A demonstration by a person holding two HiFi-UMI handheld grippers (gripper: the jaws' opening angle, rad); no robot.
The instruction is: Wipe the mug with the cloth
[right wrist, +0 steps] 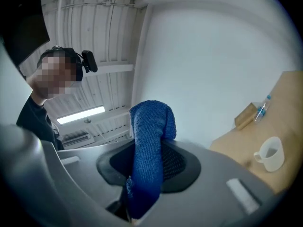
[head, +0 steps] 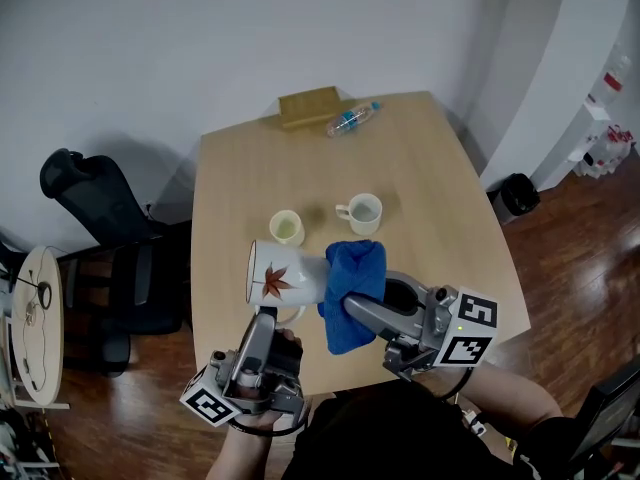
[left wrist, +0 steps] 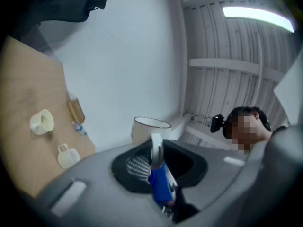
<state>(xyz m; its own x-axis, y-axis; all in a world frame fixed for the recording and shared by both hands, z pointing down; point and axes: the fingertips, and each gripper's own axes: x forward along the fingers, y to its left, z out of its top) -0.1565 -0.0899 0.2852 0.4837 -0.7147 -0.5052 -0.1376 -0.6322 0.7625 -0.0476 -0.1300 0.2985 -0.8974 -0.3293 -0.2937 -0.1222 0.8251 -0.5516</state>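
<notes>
left gripper [head: 267,320] is clenched tight on the handle [left wrist: 156,151] of the white mug [head: 285,273] – the left gripper view shows the jaws pinching the thin handle loop, with the mug's rim beyond. the mug is held on its side over the near part of the bench [head: 440,198], leaf print up. right gripper [head: 350,304] is partly closed on the blue cloth [head: 353,286], which bulges out past the jaws and meets the mug's base end. further back on the bench stand a pale yellow cup [head: 286,227] and a white cup [head: 362,212], apart from both grippers.
</notes>
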